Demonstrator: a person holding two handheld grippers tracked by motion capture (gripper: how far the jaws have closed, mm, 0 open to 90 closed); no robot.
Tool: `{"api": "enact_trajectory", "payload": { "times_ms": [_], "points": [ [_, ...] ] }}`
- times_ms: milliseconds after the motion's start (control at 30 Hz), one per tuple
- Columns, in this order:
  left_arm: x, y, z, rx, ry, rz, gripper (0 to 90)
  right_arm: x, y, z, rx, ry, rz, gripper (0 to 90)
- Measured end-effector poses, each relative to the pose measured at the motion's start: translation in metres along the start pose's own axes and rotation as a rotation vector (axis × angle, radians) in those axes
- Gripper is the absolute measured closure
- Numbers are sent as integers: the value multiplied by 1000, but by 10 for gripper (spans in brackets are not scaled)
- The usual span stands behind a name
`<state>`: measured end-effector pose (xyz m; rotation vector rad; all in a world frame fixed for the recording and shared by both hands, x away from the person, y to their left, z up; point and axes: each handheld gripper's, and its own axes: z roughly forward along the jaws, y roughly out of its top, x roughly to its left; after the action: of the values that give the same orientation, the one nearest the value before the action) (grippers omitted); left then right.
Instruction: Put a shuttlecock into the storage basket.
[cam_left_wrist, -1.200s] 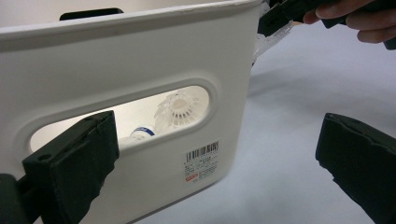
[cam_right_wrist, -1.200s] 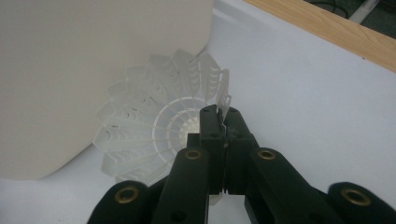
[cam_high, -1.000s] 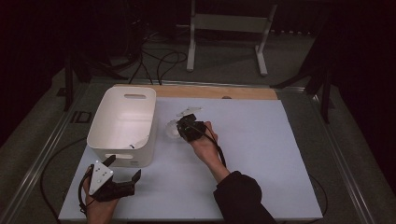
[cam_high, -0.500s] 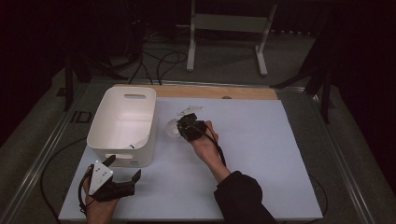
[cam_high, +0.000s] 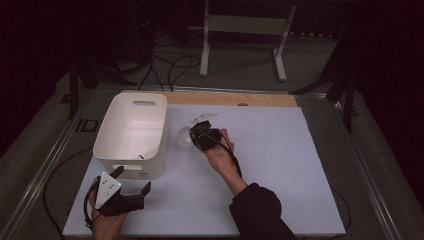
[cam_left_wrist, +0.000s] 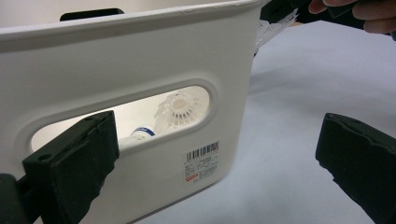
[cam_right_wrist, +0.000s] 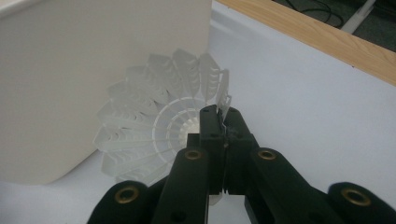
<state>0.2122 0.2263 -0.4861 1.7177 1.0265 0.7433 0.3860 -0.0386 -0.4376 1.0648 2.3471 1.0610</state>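
One shuttlecock already lies inside the white plastic bin (cam_high: 131, 131); the right claw (cam_right_wrist: 223, 122) pinches a translucent white plastic shuttlecock (cam_right_wrist: 156, 122) at frame centre, not yet binned, while the left claw (cam_left_wrist: 215, 154) stands spread.

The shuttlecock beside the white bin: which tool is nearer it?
Right. The right tool is shut on the skirt of the shuttlecock beside the white bin. The left tool hangs open at the bin's near end, apart from it.
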Motion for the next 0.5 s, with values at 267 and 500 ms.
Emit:
{"api": "enact_trajectory", "payload": {
  "times_ms": [267, 500],
  "points": [
    [0, 0, 0, 3, 1, 2, 0, 1, 2, -3, -8, 1, 1, 889],
    [0, 0, 0, 4, 1, 2, 0, 2, 6, -6, -16, 2, -4, 888]
  ]
}}
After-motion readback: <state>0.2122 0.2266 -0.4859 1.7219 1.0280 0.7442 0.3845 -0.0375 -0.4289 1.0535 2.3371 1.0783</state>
